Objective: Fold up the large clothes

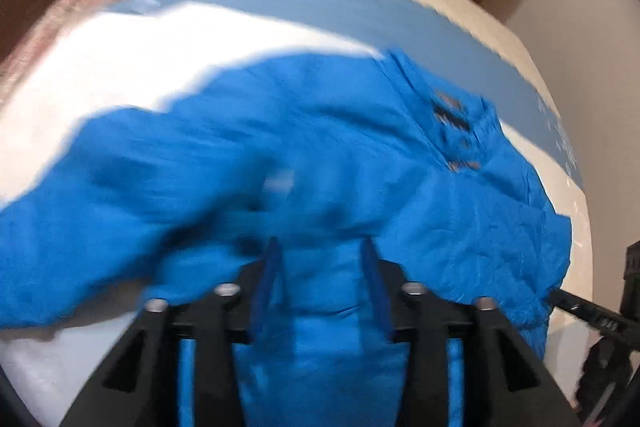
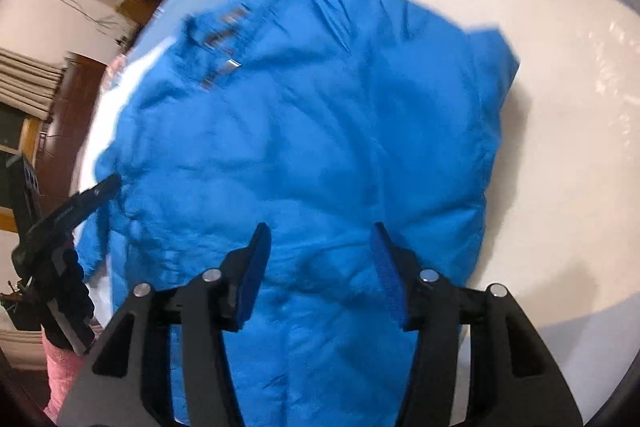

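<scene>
Blue garment point(image 2: 304, 147) lay crumpled on the bed point(image 2: 560, 147).
Both grippers, left point(image 1: 322, 259) and right point(image 2: 322, 247), hovered with jaws spread, holding nothing; label writing blurred, unreadable.

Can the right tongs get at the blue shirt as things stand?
Probably yes: the right tongs stand open right over the blue shirt, which lies on the bed, and nothing shows between them.

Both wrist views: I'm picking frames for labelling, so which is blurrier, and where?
Left wrist view: heavy motion smear on the bright blue fabric garment, worst at its left; the open left gripper is soft too. Right wrist view: milder blur, creases readable, open right gripper fairly crisp. Fisheye bends the white-and-blue bed cover in both.
</scene>
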The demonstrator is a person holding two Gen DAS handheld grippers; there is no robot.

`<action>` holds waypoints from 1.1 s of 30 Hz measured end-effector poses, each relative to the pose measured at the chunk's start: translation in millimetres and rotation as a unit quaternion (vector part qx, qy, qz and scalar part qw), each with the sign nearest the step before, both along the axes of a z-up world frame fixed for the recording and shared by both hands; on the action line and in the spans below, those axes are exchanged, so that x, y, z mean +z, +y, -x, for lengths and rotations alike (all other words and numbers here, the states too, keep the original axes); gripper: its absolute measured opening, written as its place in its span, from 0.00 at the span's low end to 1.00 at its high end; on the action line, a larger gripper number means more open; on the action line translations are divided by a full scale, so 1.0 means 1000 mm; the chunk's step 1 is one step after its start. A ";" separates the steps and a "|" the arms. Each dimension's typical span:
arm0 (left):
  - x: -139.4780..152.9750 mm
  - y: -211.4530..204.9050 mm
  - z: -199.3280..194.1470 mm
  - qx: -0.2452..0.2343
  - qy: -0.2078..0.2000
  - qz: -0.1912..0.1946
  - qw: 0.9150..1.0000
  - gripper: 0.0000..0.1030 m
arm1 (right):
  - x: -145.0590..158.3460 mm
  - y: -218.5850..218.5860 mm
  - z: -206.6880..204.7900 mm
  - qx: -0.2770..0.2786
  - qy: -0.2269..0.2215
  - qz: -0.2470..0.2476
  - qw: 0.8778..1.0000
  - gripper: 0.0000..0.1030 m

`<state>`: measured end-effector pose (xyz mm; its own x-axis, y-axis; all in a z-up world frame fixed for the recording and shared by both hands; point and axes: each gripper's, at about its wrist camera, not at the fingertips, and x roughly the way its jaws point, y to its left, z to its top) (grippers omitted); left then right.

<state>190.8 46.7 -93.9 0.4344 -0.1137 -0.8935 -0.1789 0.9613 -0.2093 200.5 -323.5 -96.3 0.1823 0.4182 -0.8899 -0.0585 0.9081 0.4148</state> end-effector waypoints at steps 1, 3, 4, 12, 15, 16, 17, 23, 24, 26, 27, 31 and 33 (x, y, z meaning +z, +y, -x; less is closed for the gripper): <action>0.006 0.014 0.010 0.010 -0.004 -0.009 1.000 0.51 | 0.007 0.003 0.003 0.003 -0.006 0.002 1.000 0.54; 0.014 0.058 0.038 0.046 -0.001 -0.026 0.999 0.52 | 0.013 0.007 0.005 0.004 -0.009 0.014 1.000 0.54; 0.014 0.083 0.053 0.070 0.010 -0.026 0.997 0.52 | 0.014 0.009 0.005 0.003 -0.008 0.016 1.000 0.54; -0.014 0.254 0.187 0.289 0.065 -0.018 0.955 0.54 | 0.003 0.023 0.005 -0.004 0.005 0.041 0.999 0.54; -0.029 0.300 0.224 0.357 0.065 0.008 0.932 0.55 | 0.001 0.028 0.004 -0.004 0.007 0.047 0.999 0.54; -0.034 0.313 0.232 0.375 0.062 0.019 0.925 0.55 | 0.001 0.030 0.003 -0.004 0.007 0.049 0.999 0.54; -0.040 0.325 0.238 0.394 0.061 0.034 0.917 0.55 | 0.001 0.032 0.002 -0.004 0.007 0.053 0.999 0.54; -0.057 0.355 0.233 0.424 0.038 0.080 0.901 0.62 | -0.002 0.033 -0.001 -0.009 0.010 0.066 0.998 0.54; -0.060 0.360 0.231 0.430 0.036 0.087 0.898 0.64 | -0.002 0.033 -0.001 -0.010 0.010 0.068 0.998 0.54; -0.058 0.360 0.229 0.436 0.036 0.083 0.895 0.68 | -0.003 0.031 0.001 -0.010 0.011 0.071 0.997 0.54; -0.059 0.361 0.225 0.438 0.037 0.075 0.895 0.68 | -0.003 0.031 0.001 -0.011 0.013 0.071 0.997 0.54; -0.054 0.356 0.217 0.446 0.033 0.049 0.893 0.39 | -0.008 0.028 0.000 -0.015 0.020 0.075 0.997 0.54; -0.049 0.352 0.217 0.446 0.019 0.055 0.893 0.26 | -0.014 0.027 -0.001 -0.018 0.029 0.082 0.996 0.54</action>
